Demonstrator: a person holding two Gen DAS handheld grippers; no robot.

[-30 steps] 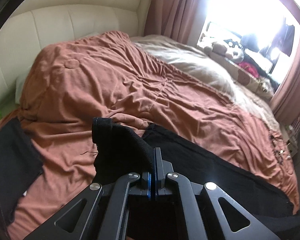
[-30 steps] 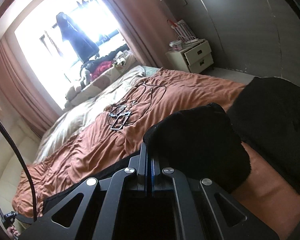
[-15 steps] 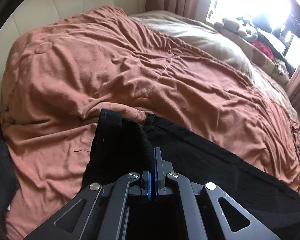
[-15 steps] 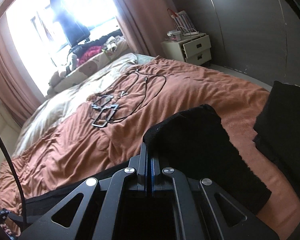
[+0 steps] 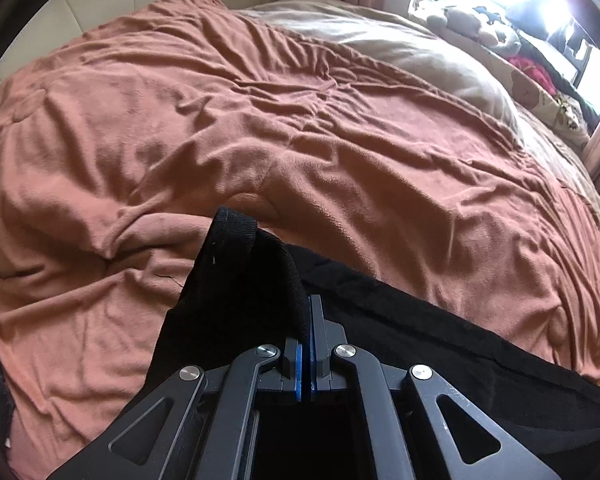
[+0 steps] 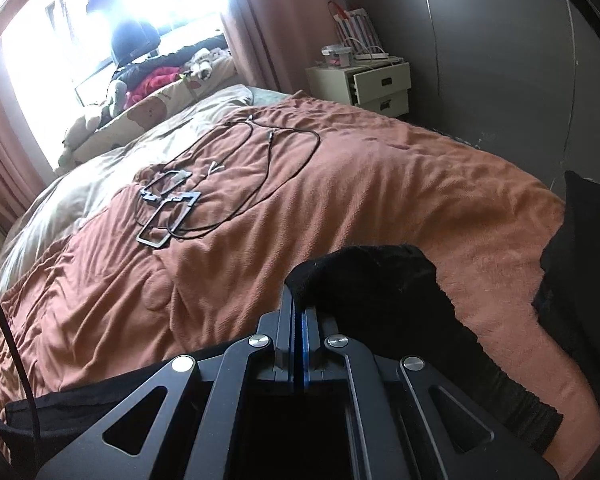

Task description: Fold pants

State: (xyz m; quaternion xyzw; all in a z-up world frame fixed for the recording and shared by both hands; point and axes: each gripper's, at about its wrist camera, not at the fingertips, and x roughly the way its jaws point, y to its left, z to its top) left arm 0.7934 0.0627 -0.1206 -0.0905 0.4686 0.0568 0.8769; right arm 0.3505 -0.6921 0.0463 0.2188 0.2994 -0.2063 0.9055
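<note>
The black pants (image 5: 420,332) lie on a rust-brown bedspread (image 5: 300,128). My left gripper (image 5: 309,312) is shut on the pants' waistband end (image 5: 236,264), which folds up over the fingers. My right gripper (image 6: 298,308) is shut on the other end of the black pants (image 6: 380,280), which drapes to the right over the bedspread (image 6: 340,184). The pants stretch along the near edge of the bed between the two grippers.
Black cables and flat frames (image 6: 172,208) lie on the bedspread ahead. A beige duvet (image 5: 420,52), soft toys and clothes by the window (image 6: 152,80). A white nightstand (image 6: 372,84) by the grey wall. Another black garment (image 6: 580,260) lies at the right.
Both grippers have moved forward and lower over the bed, carrying the pants ends with them. The black garments at the left and right edges have slid toward the frame edges.
</note>
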